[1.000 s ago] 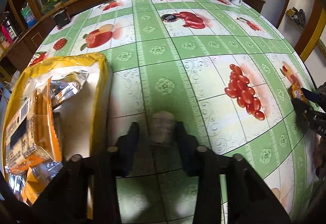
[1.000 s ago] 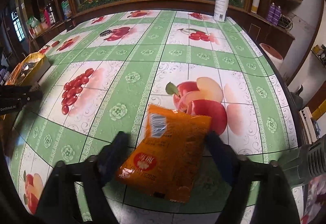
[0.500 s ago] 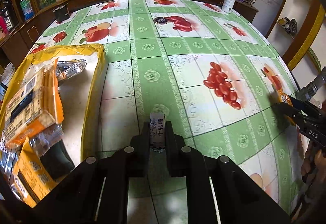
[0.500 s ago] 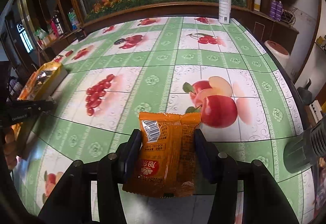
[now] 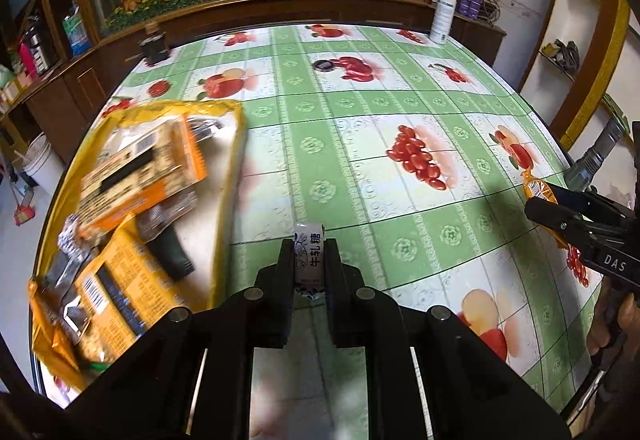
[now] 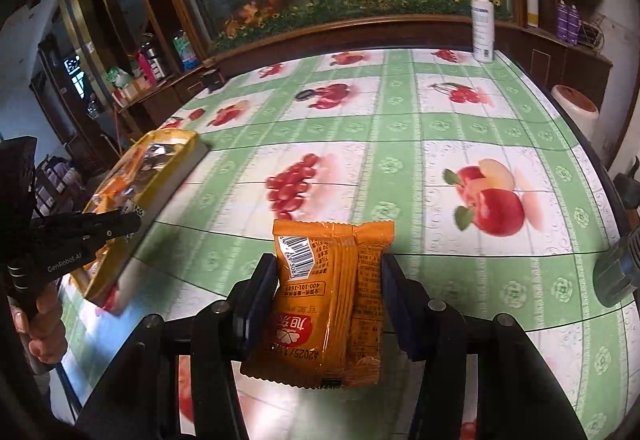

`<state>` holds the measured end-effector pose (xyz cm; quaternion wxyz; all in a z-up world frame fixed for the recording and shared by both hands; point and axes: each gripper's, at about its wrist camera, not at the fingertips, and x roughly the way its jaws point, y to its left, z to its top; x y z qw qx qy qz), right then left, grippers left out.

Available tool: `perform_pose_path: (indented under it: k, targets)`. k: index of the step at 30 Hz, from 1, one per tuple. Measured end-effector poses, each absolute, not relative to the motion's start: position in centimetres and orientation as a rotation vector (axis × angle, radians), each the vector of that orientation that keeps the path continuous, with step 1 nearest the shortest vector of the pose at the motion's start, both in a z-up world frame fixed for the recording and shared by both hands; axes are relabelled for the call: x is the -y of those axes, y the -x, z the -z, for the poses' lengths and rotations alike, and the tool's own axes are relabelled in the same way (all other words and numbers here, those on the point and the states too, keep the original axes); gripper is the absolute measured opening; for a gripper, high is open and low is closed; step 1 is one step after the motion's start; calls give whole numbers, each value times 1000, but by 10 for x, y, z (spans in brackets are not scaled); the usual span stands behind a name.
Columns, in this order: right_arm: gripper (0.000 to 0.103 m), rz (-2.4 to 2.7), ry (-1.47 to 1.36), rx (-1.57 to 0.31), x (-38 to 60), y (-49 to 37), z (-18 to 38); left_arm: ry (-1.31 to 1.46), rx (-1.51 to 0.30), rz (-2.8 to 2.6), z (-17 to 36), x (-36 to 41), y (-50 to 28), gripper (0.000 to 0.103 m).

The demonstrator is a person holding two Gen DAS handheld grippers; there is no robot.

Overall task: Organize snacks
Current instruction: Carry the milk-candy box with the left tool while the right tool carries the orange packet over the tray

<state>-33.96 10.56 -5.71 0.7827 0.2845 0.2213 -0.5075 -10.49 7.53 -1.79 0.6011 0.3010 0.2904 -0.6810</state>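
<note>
- Holding a small white nougat candy (image 5: pixel 307 258) in my left gripper (image 5: pixel 308 260), I see the jaws pressed together on its wrapper, only the top end poking out above the pads, clear of the tabletop (image 5: pixel 360 144).
- My right gripper (image 6: pixel 329 292) pinches an orange snack packet (image 6: pixel 326 300) across its width; the packet hangs upright between the pads, with its lower end sagging below them.
- The yellow tray (image 5: pixel 230 176) sits along the tabletop's left edge, already carrying an orange box (image 5: pixel 140 168), foil packs and other wrapped snacks, some overlapping.
- Judging from the task, both items belong in that tray; the candy is just beside its right rim, the packet is well apart from it.
- Risk one: the candy is tiny and held near the fingertips, so a jolt or a slight easing of the jaws could let it slip and roll off across the cloth.
- Risk two: the packet is slick film gripped on soft, air-filled sides; it could slide downward or twist out if I swing fast.
- Risk three: both grippers heading for the same tray could collide, or the packet's loose end could catch the rim.
- Risk four: the tray is crowded, so a drop onto the piled box may bounce out over the tabletop's edge.
- A white spray bottle (image 6: pixel 482 26) stands at the far right corner, out of the way.
</note>
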Motion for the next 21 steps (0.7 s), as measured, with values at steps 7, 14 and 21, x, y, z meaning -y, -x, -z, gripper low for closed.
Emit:
perform_pose_path:
  k: [7, 14, 21]
  targets:
    - [53, 1009, -564, -493, -116, 287, 42, -632, -698, 1502, 16, -94, 63, 10]
    - [53, 944, -537, -497, -121, 243, 31, -576, -703, 1446, 13, -110, 26, 11]
    - [53, 888, -531, -510, -124, 210, 26, -527, -703, 1408, 10, -121, -2, 11]
